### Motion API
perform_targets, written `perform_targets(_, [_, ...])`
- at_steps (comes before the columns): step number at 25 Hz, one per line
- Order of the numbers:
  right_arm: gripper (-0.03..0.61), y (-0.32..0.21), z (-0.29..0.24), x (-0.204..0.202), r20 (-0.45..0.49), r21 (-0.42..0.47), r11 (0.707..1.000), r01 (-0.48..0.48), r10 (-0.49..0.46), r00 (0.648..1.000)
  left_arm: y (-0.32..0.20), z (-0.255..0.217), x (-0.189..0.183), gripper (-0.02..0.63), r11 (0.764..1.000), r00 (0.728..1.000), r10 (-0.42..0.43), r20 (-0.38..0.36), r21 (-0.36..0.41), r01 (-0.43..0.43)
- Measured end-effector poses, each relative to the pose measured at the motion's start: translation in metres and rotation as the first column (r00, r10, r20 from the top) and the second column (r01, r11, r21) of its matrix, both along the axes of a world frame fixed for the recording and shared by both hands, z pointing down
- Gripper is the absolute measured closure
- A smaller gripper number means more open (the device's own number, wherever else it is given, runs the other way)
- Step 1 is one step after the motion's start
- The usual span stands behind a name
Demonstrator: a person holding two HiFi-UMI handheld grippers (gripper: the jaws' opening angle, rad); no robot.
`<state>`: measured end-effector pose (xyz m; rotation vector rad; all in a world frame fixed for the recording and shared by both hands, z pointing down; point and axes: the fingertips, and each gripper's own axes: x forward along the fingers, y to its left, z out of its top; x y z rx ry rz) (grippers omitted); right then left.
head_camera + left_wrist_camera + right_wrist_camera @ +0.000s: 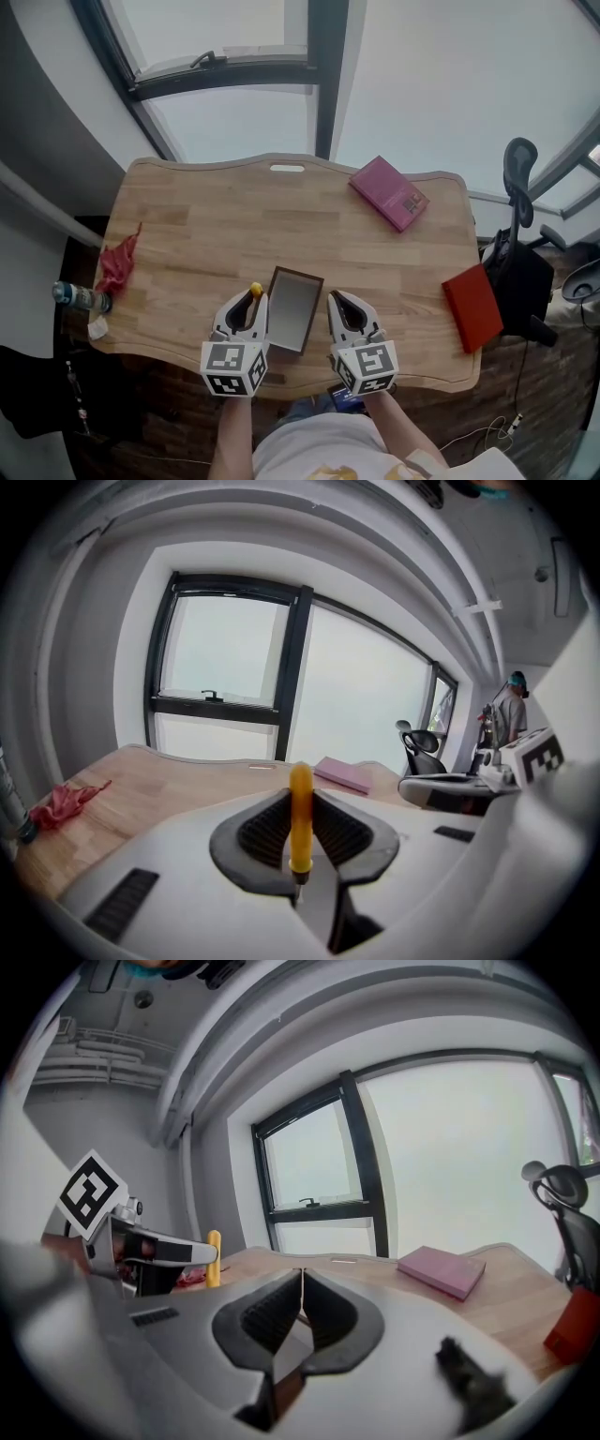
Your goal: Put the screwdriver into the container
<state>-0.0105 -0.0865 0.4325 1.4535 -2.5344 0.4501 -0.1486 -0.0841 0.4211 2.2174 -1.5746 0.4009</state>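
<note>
The container (293, 309), an open box with a grey inside and brown walls, is near the front edge of the wooden table (206, 225). My left gripper (251, 302) is just to its left, shut on the screwdriver (255, 292). In the left gripper view the yellow handle (300, 817) stands upright between the pads of the left gripper (300, 803). My right gripper (337, 307) is at the box's right side. In the right gripper view this gripper (301, 1283) is shut on the container's thin wall (289, 1346). The screwdriver (214, 1258) shows at that view's left.
A pink book (389, 192) lies at the table's far right and a red book (472, 307) at its right edge. A red cloth (117, 262) and a bottle (82, 297) are at the left edge. An office chair (525, 244) stands to the right, windows behind.
</note>
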Motion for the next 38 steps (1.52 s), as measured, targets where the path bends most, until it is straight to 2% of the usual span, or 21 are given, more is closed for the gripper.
perform_targets(9, [0.546, -0.006, 0.013, 0.004, -0.001, -0.022, 1.000, 0.012, -0.012, 1.000, -0.006, 0.020, 0.018, 0.538, 0.997, 0.999, 0.040, -0.006, -0.058, -0.040])
perform_targets(23, [0.546, -0.010, 0.040, 0.014, 0.005, -0.087, 0.996, 0.009, -0.008, 1.000, -0.005, 0.066, 0.030, 0.538, 0.985, 0.999, 0.041, -0.027, -0.166, -0.045])
perform_targets(38, [0.546, -0.018, 0.072, 0.021, -0.006, -0.150, 0.989, 0.000, -0.001, 1.000, -0.002, 0.113, 0.038, 0.538, 0.955, 0.998, 0.056, -0.025, -0.290, -0.061])
